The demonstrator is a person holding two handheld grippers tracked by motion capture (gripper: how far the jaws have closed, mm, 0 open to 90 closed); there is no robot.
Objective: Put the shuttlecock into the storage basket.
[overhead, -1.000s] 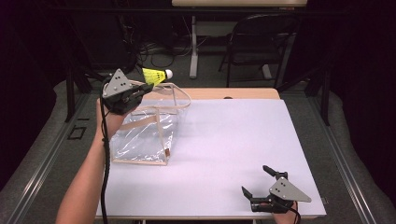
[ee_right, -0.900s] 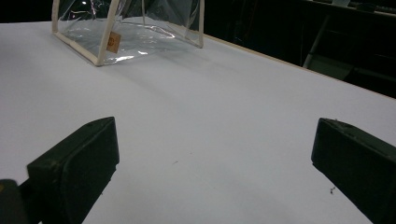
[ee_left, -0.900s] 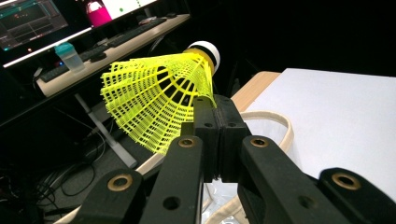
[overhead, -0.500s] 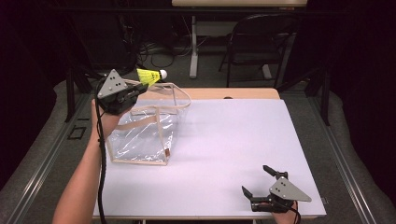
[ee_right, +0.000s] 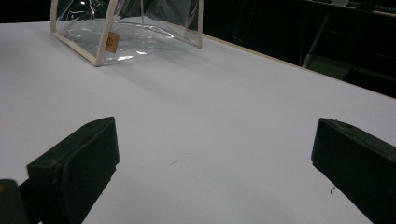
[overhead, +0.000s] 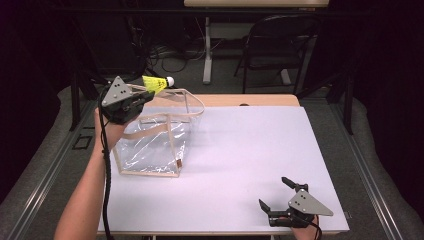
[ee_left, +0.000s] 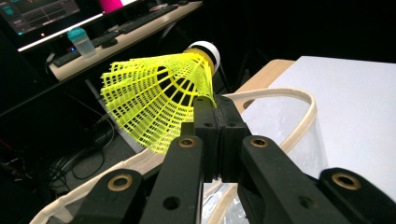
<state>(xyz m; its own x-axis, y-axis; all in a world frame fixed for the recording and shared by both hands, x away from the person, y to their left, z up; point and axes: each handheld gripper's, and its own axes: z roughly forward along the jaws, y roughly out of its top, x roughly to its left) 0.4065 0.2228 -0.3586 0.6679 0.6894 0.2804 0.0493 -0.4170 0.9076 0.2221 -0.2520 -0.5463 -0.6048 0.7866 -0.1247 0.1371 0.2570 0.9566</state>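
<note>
From my right gripper [ee_right: 215,163] I'm looking along its 2 black jaws, standing wide apart with bare white table [ee_right: 224,116] between them. Well beyond, at upper left, the clear plastic bag [ee_right: 126,32] with cream edging sits on the table, a small tan tag [ee_right: 111,42] on its near side. Dark room behind.

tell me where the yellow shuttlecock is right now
In the high view the yellow shuttlecock is at far left, pinched in the left tongs above the clear bag near the table's far edge.

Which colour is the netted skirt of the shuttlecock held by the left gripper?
Bright yellow, on the plastic shuttlecock with white tip; clearest in the left gripper view.
</note>
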